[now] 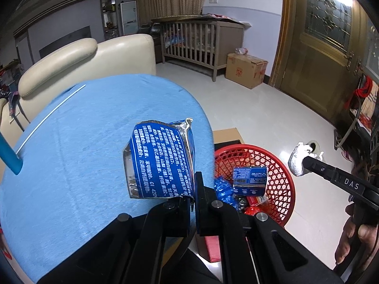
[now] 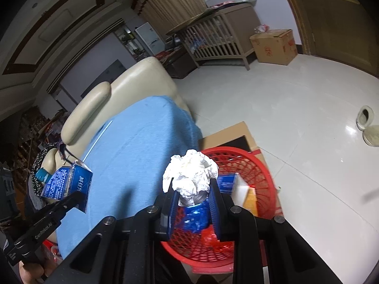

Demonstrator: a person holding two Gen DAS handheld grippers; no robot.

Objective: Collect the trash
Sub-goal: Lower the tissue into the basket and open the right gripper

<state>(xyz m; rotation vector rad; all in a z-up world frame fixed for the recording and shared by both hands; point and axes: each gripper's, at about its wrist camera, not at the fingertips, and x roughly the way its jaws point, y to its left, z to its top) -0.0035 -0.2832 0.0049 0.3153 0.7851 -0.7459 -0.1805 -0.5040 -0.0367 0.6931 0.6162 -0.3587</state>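
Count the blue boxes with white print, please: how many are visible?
2. One blue box is held in the left tool above the blue cloth; the other lies in the red basket. More may be hidden under trash.

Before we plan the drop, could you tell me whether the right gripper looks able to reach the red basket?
Probably yes: the right gripper, shut on the crumpled paper, hangs over the red basket, whose top is open.
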